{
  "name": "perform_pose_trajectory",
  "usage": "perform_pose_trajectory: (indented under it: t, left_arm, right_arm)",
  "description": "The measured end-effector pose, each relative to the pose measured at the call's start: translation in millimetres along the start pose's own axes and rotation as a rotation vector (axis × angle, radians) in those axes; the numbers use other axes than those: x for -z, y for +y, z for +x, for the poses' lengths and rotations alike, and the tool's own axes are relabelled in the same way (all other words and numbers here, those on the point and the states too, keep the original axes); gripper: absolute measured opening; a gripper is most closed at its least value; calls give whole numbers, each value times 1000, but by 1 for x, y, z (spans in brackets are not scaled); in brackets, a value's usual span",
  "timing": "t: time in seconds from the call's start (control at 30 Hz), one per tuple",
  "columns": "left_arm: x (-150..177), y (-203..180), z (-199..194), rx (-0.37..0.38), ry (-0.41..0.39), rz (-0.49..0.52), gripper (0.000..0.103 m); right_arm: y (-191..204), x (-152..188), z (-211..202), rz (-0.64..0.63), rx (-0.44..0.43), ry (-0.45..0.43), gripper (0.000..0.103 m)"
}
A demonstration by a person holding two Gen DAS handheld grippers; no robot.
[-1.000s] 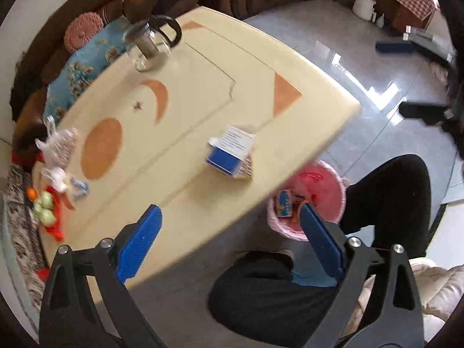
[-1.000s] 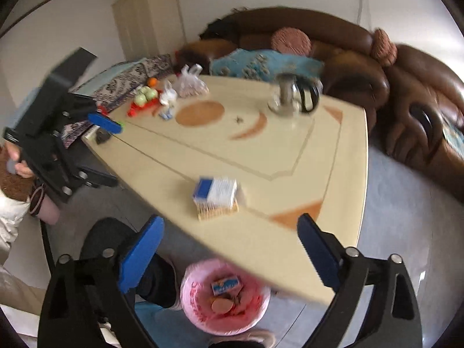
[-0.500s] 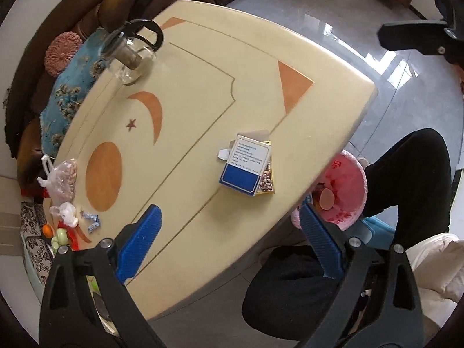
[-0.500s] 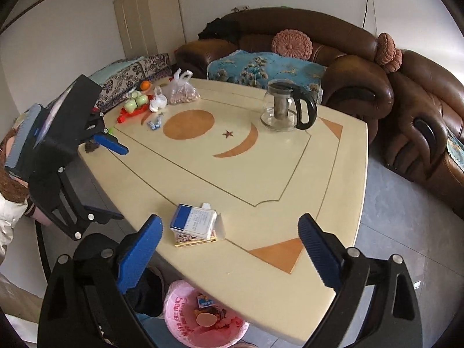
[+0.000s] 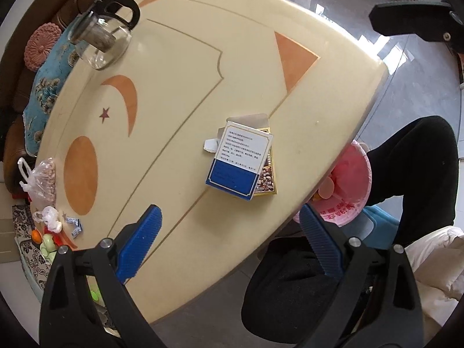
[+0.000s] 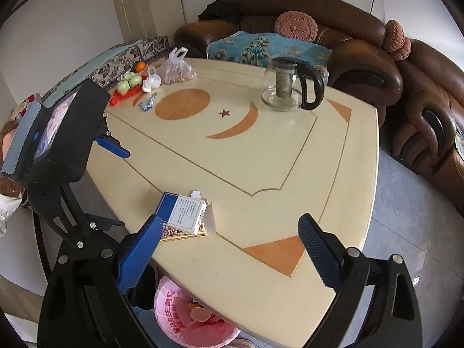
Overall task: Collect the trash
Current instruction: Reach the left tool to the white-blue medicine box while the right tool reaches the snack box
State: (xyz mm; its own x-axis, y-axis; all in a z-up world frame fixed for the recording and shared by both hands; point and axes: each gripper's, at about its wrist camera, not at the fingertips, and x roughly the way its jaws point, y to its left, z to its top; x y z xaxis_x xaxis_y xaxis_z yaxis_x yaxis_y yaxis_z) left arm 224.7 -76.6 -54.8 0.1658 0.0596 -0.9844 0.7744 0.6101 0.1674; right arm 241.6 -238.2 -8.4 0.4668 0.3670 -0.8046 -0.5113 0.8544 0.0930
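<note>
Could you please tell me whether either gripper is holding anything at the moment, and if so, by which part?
Nothing is held: the left gripper and right gripper are both open, above the table.

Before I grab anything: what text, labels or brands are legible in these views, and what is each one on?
Nothing can be quoted for certain.
White-and-blue box: several lines of small black print on its white panel, too small to read.
Gold-edged box beneath it: a picture only, no legible text.
Pink bin bag: large red characters, curved and partly hidden by the table, not readable.
Blue candy wrappers: too small to tell.
</note>
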Motion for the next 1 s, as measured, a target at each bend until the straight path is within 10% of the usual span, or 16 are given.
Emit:
perform_pose_trajectory:
  t: [1.0]
  left_arm:
    - [-26, 1, 91, 99, 102, 73, 93]
  right_arm:
    - [-15, 24, 135, -37, -80, 205, 87]
